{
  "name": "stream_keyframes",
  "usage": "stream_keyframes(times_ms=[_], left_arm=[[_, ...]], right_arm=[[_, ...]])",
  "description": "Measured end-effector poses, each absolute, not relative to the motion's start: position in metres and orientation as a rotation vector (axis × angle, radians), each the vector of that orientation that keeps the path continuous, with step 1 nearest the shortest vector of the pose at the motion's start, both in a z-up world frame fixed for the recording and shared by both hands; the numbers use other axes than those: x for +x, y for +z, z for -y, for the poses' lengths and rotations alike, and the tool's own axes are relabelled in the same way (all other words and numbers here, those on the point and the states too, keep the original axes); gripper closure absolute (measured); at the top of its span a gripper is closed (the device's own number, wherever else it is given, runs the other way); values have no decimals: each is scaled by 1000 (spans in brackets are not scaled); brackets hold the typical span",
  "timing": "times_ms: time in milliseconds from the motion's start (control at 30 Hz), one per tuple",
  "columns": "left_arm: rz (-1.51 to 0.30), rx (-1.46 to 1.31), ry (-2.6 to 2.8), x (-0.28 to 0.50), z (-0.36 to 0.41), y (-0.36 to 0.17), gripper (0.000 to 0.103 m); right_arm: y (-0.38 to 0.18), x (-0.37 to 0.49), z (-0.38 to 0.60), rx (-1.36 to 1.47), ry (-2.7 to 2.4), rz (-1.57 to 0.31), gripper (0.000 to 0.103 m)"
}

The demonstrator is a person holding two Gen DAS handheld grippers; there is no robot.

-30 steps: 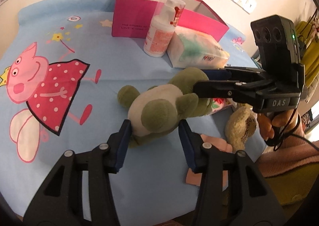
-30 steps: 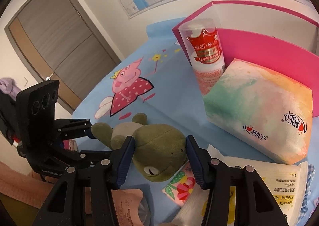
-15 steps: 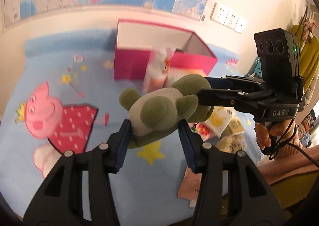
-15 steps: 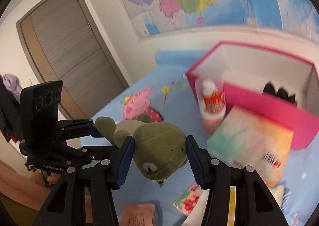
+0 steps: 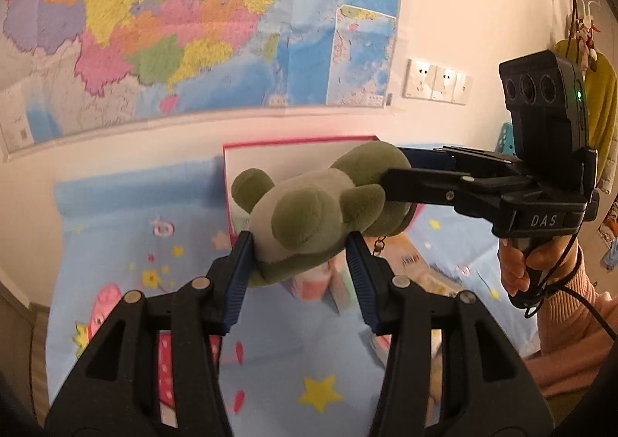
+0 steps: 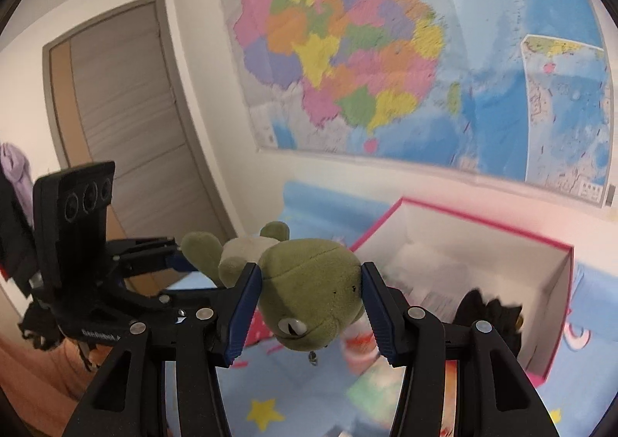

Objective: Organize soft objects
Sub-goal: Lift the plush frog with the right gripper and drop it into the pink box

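- A green plush frog (image 5: 309,221) is held clear of the bed by both grippers at once; it is seen at the centre of both wrist views.
- In the left wrist view, the left gripper (image 5: 299,263) is closed on the frog's pale belly and hind end, with its blue pads pressed into the plush on either side.
- In the same view, the right gripper (image 5: 401,182) is seen reaching in from the right of the frame, clamped on the frog's head end. It is carried by a hand (image 5: 529,267) in a pink sleeve (image 5: 571,317) at the right edge.
- In the right wrist view, the right gripper (image 6: 311,302) is closed on the frog's (image 6: 309,290) head, one pad on each cheek, with an eye showing at the lower centre.
- There the left gripper (image 6: 181,263) is seen at the left of the frame, its fingers running to the frog's rear legs.
- A pink box (image 6: 548,325) with a white inside stands open at the lower right of the right wrist view, behind and below the frog. Something black (image 6: 486,313) lies inside it.
- The same box (image 5: 239,174) is partly hidden behind the frog in the left wrist view.
- A blue bedsheet (image 5: 116,228) with stars and a pink cartoon figure fills the lower part of both views.
- A coloured wall map (image 6: 386,51) covers the upper part of both views. A grey door (image 6: 127,120) is seen at the left of the right wrist view, and wall sockets (image 5: 436,83) at the upper right of the left one.
- Blurred items lie on the sheet below the frog; what they are cannot be told.
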State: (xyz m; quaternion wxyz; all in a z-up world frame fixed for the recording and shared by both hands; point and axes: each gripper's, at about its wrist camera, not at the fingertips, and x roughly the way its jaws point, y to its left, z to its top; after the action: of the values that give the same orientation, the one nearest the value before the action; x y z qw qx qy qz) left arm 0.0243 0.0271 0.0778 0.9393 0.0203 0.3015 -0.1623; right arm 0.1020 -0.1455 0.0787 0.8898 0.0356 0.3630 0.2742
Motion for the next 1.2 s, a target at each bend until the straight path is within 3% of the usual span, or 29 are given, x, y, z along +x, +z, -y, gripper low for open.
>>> stream_keyframes(times_ms=[333,767,1200], left_arm=[[-664,105,-308,105,-12,72,52],[-856,80,-279,210,-4,13,52],[-880,72,-213,238,1,-1,53]], right_arm=[[63,167,176,154,485,-777,49],[6,235,203,190,415,-904,50],[-35,272,220,210,284,-1065,46]])
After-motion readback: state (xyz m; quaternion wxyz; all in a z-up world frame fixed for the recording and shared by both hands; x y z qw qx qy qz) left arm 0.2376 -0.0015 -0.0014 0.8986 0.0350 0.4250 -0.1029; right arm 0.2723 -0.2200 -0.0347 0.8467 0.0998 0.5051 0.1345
